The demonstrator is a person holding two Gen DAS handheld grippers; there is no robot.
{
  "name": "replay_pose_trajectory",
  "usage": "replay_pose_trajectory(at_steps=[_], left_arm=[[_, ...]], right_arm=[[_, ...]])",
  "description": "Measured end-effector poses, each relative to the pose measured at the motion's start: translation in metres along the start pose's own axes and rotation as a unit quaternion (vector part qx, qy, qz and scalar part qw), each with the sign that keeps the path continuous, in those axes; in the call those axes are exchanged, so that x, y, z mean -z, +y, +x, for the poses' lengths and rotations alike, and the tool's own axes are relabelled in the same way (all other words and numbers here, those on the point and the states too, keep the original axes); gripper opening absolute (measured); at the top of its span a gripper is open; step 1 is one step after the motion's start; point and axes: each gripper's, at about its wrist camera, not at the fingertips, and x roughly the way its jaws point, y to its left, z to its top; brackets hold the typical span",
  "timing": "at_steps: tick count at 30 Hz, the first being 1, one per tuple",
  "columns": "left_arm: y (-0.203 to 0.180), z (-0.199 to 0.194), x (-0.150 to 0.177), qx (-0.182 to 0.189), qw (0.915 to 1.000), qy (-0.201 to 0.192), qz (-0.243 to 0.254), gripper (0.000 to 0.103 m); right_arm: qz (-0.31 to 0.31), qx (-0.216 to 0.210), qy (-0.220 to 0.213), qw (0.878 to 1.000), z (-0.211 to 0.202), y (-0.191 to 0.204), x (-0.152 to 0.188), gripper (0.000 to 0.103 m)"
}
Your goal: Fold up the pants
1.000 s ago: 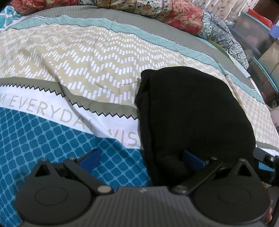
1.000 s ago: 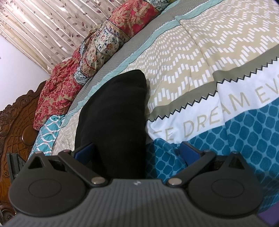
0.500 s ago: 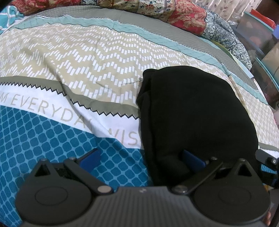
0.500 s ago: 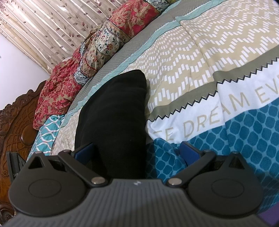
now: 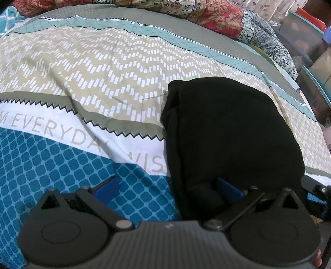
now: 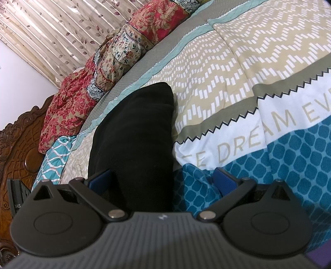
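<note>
Left wrist view: black pants (image 5: 231,132) folded into a thick rounded bundle, lying on the patterned bedspread (image 5: 93,68), across its beige zigzag band and white lettered band, near end reaching the blue honeycomb part. Stacked layer edges visible along the bundle's left side. Left gripper (image 5: 167,186) low at the near end of the pants, jaws spread wide; one blue finger (image 5: 228,189) pressed into the black fabric, the other (image 5: 107,187) off the pants, over the blue honeycomb print. Nothing pinched between them. Just past the near right corner of the pants, a part of the other black tool (image 5: 316,188). Beyond the far end of the pants, a grey band, then a red floral quilt (image 5: 219,18) heaped along the bed's edge.

Right wrist view: same pants (image 6: 136,132) seen lengthwise, a long dark strip running away from the camera. Right gripper (image 6: 163,178) astride the near end, jaws wide apart, clamping nothing; one blue finger (image 6: 100,179) beside the pants' outer edge, the other (image 6: 224,180) resting on rumpled blue bedspread (image 6: 289,155). Whether the first finger touches the cloth, cannot tell. Past the pants, the floral quilt (image 6: 86,93) again, a carved wooden headboard (image 6: 18,140) to their side, and a leaf-print curtain (image 6: 58,31) behind.
</note>
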Motion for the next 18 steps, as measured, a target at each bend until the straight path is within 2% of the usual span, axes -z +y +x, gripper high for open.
replay_pose_trajectory(at_steps=[7,12,18], left_arm=[[0.001,-0.004,-0.003,0.003,0.9999,0.007,-0.007,0.103],[-0.010,-0.005,-0.007,0.035,0.9993,0.014,-0.004,0.103],[-0.025,0.007,-0.005,0.028,0.9993,0.023,0.012,0.103]], right_arm=[[0.002,0.007,0.017,1.000,0.001,0.003,-0.006,0.103],[0.008,0.000,0.037,0.999,0.006,0.005,-0.015,0.103],[-0.049,-0.013,0.059,0.997,0.016,0.028,-0.006,0.101]])
